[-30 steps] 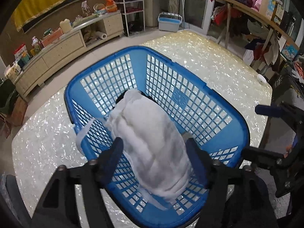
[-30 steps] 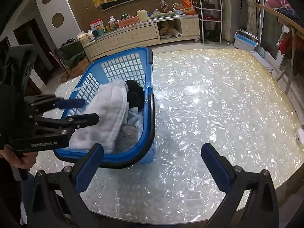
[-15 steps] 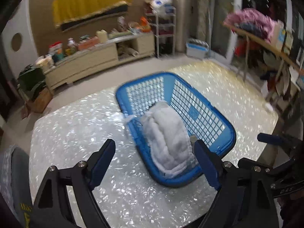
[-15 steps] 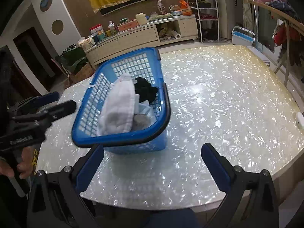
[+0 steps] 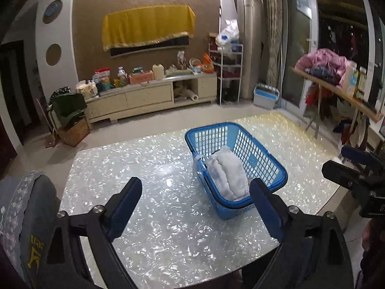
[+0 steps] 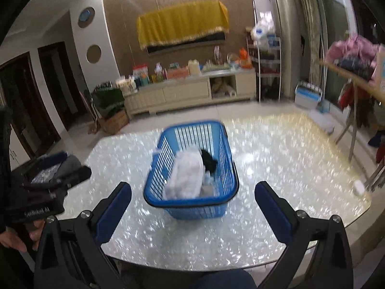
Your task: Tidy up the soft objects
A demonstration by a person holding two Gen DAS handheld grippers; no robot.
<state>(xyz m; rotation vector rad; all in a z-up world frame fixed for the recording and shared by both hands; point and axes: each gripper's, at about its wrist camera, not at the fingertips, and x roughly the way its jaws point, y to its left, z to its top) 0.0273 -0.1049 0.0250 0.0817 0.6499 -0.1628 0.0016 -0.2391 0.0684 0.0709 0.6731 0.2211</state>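
Laundry sits gathered in a blue basket that stands on the shimmering pearl-patterned counter. From the left wrist view the basket lies at about one o'clock of the left gripper, whose jaws are spread wide with nothing between them; the right-hand finger overlaps the basket's near rim in the picture, though contact cannot be told. A folded white towel fills the near half of the basket, its top rising close to the rim.

From the right wrist view, which is blurred, the basket lies at twelve o'clock of the right gripper, set between its two blue-padded fingers and apart from both. These jaws are also spread wide and hold nothing. The white towel lies toward the basket's left wall, and a dark garment is bunched against it at about one o'clock. A paler piece of cloth shows low at the near right corner.

The left gripper appears at nine o'clock in this view, off the counter's edge, away from the basket.
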